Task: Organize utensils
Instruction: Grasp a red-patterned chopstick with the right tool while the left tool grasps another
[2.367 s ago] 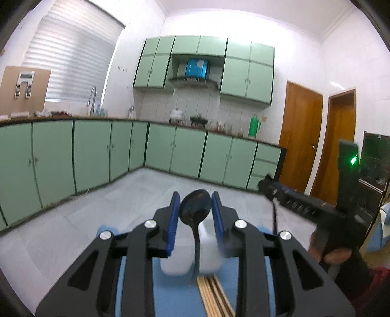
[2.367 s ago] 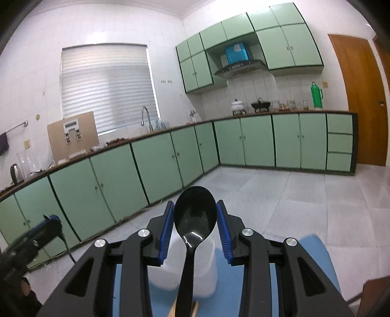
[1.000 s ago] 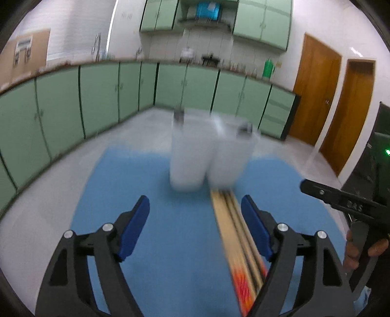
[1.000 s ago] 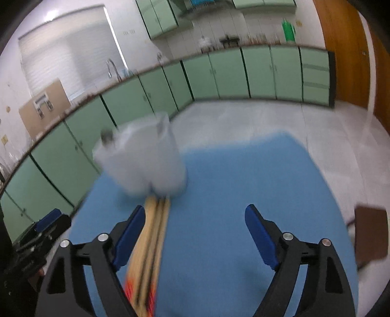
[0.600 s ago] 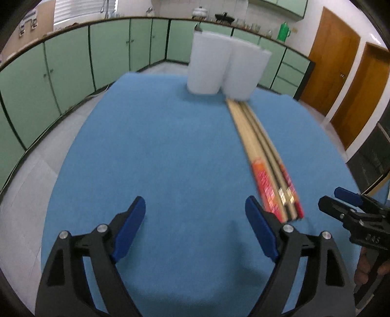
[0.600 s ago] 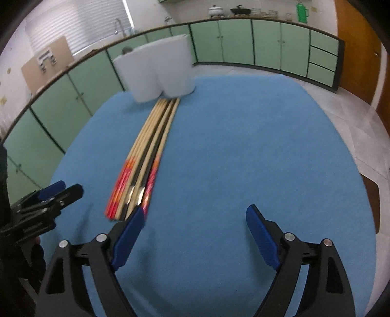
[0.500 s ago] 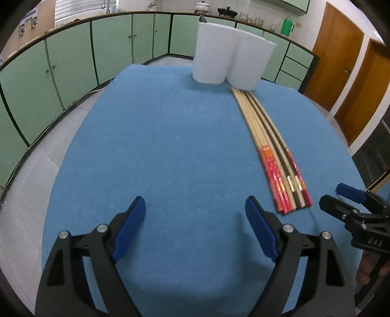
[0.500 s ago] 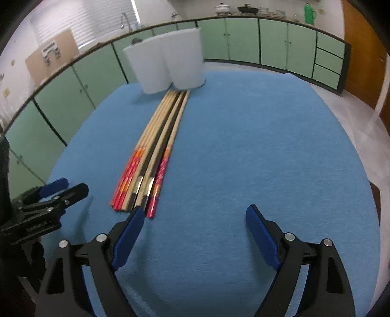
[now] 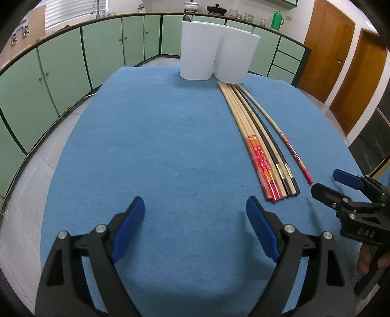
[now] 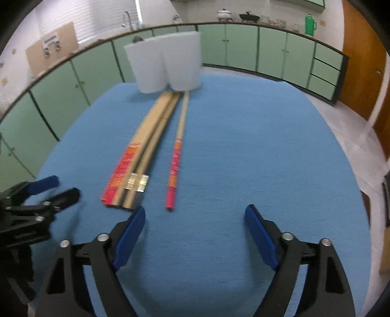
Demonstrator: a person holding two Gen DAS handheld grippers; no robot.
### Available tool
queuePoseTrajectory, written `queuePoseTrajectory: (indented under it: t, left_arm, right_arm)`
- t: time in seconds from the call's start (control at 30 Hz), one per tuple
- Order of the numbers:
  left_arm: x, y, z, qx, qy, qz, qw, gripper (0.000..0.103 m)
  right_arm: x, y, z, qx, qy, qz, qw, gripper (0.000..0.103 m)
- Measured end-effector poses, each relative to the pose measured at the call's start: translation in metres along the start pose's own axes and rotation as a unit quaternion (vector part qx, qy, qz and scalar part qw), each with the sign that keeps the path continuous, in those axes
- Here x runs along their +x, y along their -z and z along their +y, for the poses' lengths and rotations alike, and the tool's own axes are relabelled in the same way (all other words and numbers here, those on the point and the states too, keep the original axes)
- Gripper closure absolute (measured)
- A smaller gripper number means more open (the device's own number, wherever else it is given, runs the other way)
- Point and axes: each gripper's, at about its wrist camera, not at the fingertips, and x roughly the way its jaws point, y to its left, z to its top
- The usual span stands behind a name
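While both of your claws hang spread wide and empty over the near edge of the blue-covered desk (image 9: pixel 151 136), the chopsticks (image 9: pixel 253 136) lie bundled lengthwise, tips touching the far white holder (image 9: pixel 219 48). Your left claw (image 9: pixel 195 234) sits left of the bundle; your right claw (image 10: pixel 195 234) frames the lone red-ended chopstick (image 10: pixel 176 156), set slightly apart from the rest, likely the easiest first pick. A dark utensil tip (image 9: pixel 187 17) shows above the holder's left cup, suggesting the chopsticks belong in the other one.
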Motion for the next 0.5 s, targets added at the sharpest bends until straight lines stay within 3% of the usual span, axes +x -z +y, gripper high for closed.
queuePoseTrajectory:
  t: [0.1, 0.17, 0.23, 0.3, 0.5]
  left_arm:
    - [-0.001, 0.001, -0.003, 0.003, 0.0, 0.001, 1.0, 0.02]
    - [-0.001, 0.001, -0.004, 0.007, -0.002, 0.001, 1.0, 0.02]
    - [-0.002, 0.002, -0.004, 0.011, -0.006, 0.002, 0.9999, 0.019]
    - [-0.001, 0.002, -0.004, 0.011, -0.005, 0.003, 0.9999, 0.019]
    - [0.003, 0.002, -0.017, 0.027, 0.009, 0.008, 0.9995, 0.019]
  right_arm:
    - [0.004, 0.003, 0.009, -0.015, -0.012, 0.001, 1.0, 0.053]
    - [0.005, 0.002, 0.012, -0.02, -0.008, -0.004, 1.0, 0.064]
    - [0.006, 0.002, 0.013, -0.027, -0.016, -0.005, 0.999, 0.085]
    - [0.006, 0.001, 0.009, -0.022, -0.03, -0.004, 0.999, 0.097]
    - [-0.001, 0.004, -0.005, -0.005, -0.018, -0.009, 1.0, 0.097]
